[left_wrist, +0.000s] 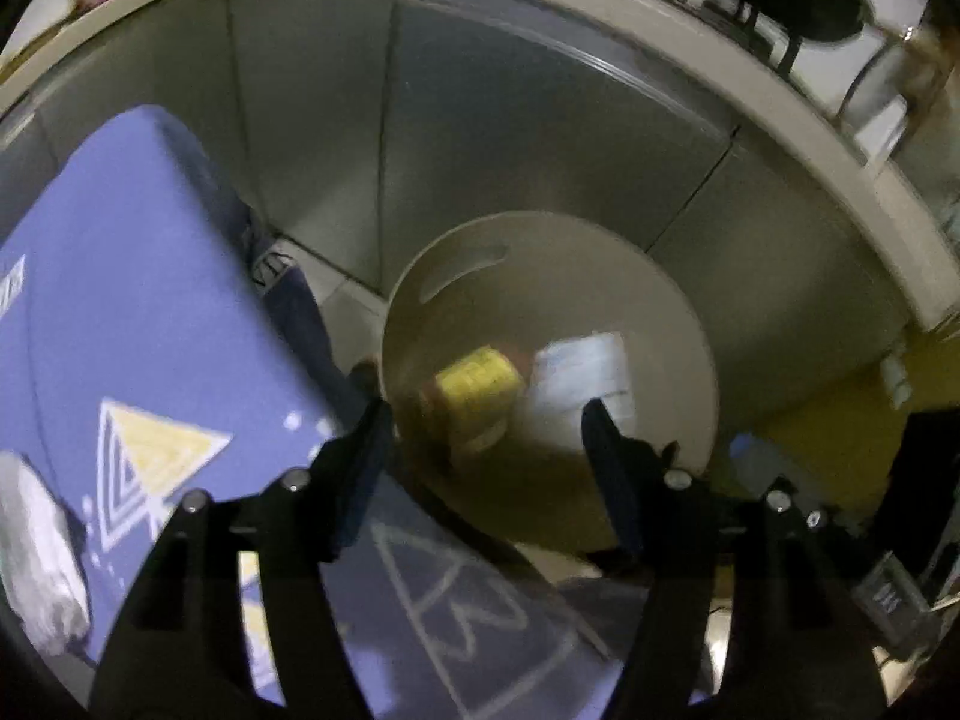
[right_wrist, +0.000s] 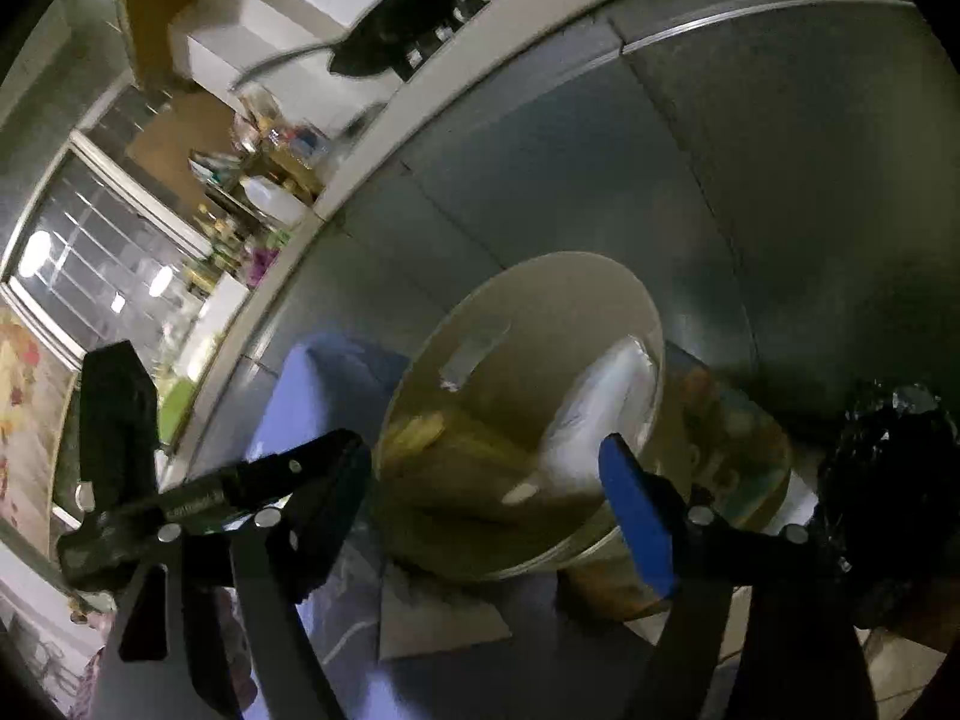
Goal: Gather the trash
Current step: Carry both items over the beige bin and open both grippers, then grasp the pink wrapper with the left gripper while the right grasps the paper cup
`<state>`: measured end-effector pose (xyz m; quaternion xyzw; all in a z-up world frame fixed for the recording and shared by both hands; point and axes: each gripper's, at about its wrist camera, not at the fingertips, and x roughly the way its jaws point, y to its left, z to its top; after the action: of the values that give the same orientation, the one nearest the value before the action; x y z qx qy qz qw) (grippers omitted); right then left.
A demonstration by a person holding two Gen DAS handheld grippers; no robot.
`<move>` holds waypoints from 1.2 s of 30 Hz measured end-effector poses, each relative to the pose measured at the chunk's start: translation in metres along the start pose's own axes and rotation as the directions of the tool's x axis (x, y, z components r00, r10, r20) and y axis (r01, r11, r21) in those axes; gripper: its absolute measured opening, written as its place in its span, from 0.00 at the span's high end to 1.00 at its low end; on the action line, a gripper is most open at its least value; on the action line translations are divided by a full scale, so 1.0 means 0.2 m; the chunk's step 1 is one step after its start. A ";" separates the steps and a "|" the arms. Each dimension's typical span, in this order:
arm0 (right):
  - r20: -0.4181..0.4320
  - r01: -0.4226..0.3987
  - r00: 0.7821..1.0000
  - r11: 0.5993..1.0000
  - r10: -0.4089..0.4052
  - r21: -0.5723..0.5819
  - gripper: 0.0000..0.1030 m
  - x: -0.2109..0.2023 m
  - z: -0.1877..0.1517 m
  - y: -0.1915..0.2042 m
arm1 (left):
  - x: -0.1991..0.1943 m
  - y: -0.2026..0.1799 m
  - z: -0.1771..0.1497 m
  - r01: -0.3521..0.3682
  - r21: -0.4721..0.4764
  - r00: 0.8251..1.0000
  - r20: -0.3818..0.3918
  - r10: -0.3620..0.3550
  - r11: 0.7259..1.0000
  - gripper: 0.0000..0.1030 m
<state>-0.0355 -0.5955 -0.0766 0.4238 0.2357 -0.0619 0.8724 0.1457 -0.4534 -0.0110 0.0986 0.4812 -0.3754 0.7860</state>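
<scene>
A: Trash first: where is it?

B: In the round beige bin (left_wrist: 660, 324) in front of me. Through my left camera I look down into it and see a yellow crumpled piece (left_wrist: 477, 387) lying beside a white sheet or wrapper (left_wrist: 585, 369) at the bottom. The picture is blurred, so I cannot say exactly what either piece is.

A: And from the other side?

B: My right camera shows the same bin, tilted in the frame, with the white piece (right_wrist: 606, 408) leaning against the inner wall and something yellowish (right_wrist: 420, 429) lower down. A slot handle shows in the wall.

A: What are your fingers doing?

B: My left gripper (left_wrist: 486, 450) is spread fairly wide, hanging over the bin's mouth, and nothing sits between the pads. My right gripper (right_wrist: 486, 474) is spread wide too, also empty, with its blue pad (right_wrist: 636, 516) showing before the bin's rim.

A: What surrounds the bin?

B: It stands against grey cabinet doors (left_wrist: 492, 138) under a pale countertop edge (left_wrist: 708, 42). Just beside it lies blue fabric with white and yellow triangles (left_wrist: 156, 324). A black crumpled bag (right_wrist: 882, 468) shows on the right of the right view.
</scene>
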 end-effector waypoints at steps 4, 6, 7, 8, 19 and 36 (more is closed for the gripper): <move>0.041 -0.054 0.998 0.997 0.056 -0.049 0.28 -0.13 -0.11 0.08 | -0.35 0.07 -0.23 0.095 -0.001 0.988 0.122 -0.094 0.995 0.39; 0.009 -0.097 0.995 0.991 0.098 -0.091 0.28 -0.14 -0.20 0.19 | -0.53 0.14 -0.43 0.132 -0.008 0.978 0.166 -0.129 0.991 0.39; -0.023 -0.122 0.993 0.984 0.120 -0.127 0.28 -0.13 -0.24 0.26 | -0.59 0.19 -0.51 0.138 -0.013 0.975 0.175 -0.134 0.990 0.39; -0.054 -0.144 0.989 0.976 0.137 -0.163 0.28 -0.11 -0.30 0.32 | -0.65 0.24 -0.61 0.133 -0.021 0.975 0.182 -0.127 0.991 0.39; -0.365 -0.319 0.907 0.907 0.209 -0.276 0.43 0.11 -0.73 0.85 | -1.28 0.95 -1.49 -0.085 -0.428 0.951 0.235 0.201 0.900 0.39; -0.457 -0.317 0.882 0.861 0.113 -0.398 0.43 0.12 -1.00 1.19 | -1.41 1.33 -1.38 -0.179 -0.492 0.877 0.312 0.364 0.852 0.57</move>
<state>-0.0124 -0.2891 -0.0235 0.2313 0.3747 0.1884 0.8778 0.0673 0.0150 0.0247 -0.0943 0.3669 -0.1488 0.9134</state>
